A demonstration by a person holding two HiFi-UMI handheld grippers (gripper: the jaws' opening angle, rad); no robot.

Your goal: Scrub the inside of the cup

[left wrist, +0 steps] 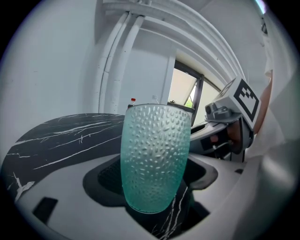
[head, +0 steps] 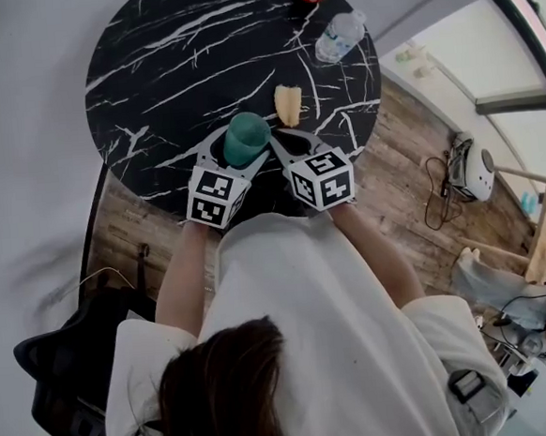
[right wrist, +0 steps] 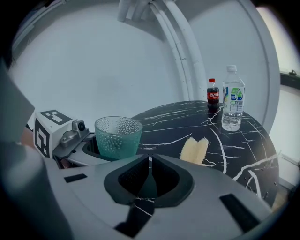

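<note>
Clamping the upright cup, the left tool stood ready; the sponge lay ahead-right of the closed, empty right tool.

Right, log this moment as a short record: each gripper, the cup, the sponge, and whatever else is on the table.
left gripper: jaws closed on the cup's lower part
right gripper: jaws together, nothing between them
cup: green dimpled glass, upright, mouth up
sponge: yellow, lying on the table beyond and right of the cup, untouched
other items: cola bottle and water bottle, standing side by side at the far edge
table: round, black marble with white veins
task state: scrubbing not begun
</note>
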